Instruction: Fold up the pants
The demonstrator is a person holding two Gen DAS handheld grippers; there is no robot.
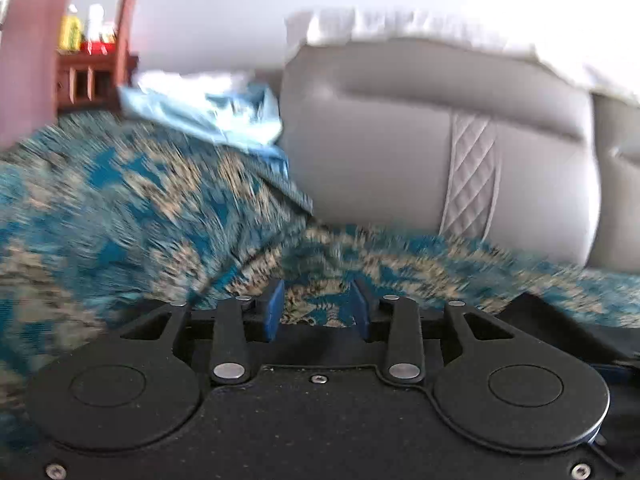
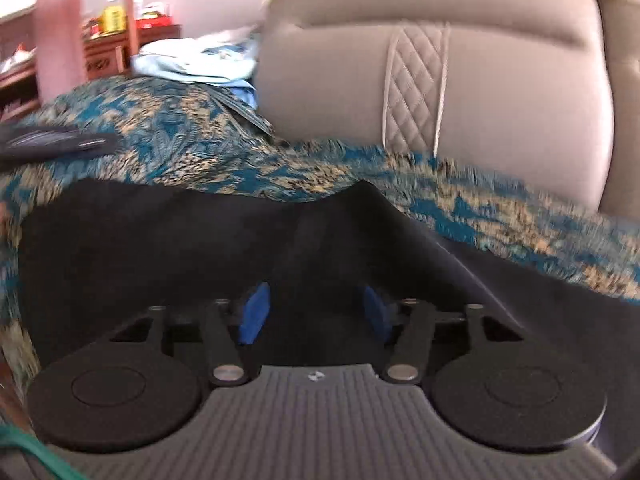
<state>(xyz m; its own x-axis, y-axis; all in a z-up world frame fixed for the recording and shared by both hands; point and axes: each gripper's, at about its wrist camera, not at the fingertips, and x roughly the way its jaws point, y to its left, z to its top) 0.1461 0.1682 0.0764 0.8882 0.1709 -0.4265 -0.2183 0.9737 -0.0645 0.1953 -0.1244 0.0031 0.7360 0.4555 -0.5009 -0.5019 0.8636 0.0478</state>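
We see a teal-and-tan patterned bedspread (image 2: pixel 192 132) against a grey padded headboard (image 2: pixel 500 92). Light blue cloth (image 2: pixel 196 62) lies crumpled beside the headboard. Bottles (image 2: pixel 112 16) stand on a wooden cabinet (image 2: pixel 104 54) behind.

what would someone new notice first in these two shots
The busy teal and tan patterned cover fills the middle of both views, with the black pants spread over it right ahead of the right claw, whose blue pads stand apart with nothing between them. Behind rises a grey padded headboard with a quilted strip, and a crumpled pale blue cloth lies at its left end.
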